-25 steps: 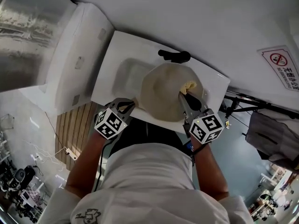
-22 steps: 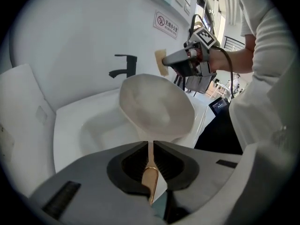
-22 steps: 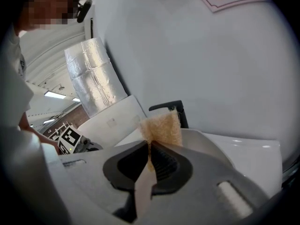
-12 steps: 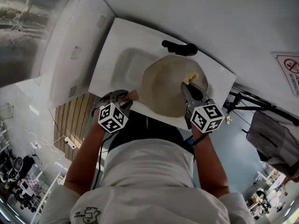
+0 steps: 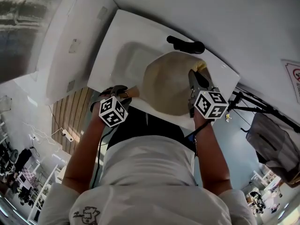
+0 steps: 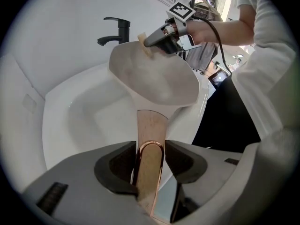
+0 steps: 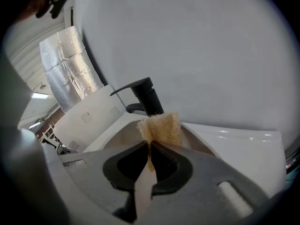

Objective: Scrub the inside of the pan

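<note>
Right tongs (image 7: 150,149) pinch sponge (image 7: 161,127) at pan (image 5: 164,88) rim, black faucet (image 7: 147,97) just behind

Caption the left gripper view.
Left gripper, fingers just opening, straddles the pan handle; right gripper holds a sponge at the far rim.

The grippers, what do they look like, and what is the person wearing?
Both the left gripper and the right gripper have grey jaws with dark pads. Each carries a white cube with black square markers. A black cable runs from the right one. The person wears a white short-sleeved shirt. The left jaws have just been opening, the pan handle between them.
</note>
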The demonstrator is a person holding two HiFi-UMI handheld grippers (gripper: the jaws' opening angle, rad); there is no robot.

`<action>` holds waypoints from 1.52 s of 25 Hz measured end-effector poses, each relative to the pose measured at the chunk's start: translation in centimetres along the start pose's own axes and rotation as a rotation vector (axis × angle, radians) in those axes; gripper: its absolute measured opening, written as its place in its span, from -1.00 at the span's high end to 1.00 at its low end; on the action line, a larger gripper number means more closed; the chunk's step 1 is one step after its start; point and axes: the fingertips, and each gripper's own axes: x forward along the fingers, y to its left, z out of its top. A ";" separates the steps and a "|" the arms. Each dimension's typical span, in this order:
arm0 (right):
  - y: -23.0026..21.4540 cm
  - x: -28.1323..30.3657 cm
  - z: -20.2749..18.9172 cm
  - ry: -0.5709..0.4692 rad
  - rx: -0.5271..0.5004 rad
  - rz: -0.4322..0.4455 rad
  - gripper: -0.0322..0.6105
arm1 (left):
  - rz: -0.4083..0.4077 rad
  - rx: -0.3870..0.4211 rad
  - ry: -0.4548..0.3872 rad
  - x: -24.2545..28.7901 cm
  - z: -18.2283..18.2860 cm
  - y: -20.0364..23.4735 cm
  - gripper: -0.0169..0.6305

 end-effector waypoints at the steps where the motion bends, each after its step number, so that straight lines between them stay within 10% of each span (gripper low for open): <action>1: -0.3 0.4 0.0 0.003 0.000 -0.005 0.83 | -0.003 -0.001 0.001 0.1 -0.1 0.0 0.36; 12: 0.2 5.3 0.8 0.074 -0.127 0.050 0.83 | -0.034 0.050 -0.010 0.6 -0.5 -0.4 0.47; 38: 15.6 9.6 -9.5 0.455 -0.155 0.644 0.83 | -0.042 0.053 -0.082 0.3 -1.1 -0.5 0.48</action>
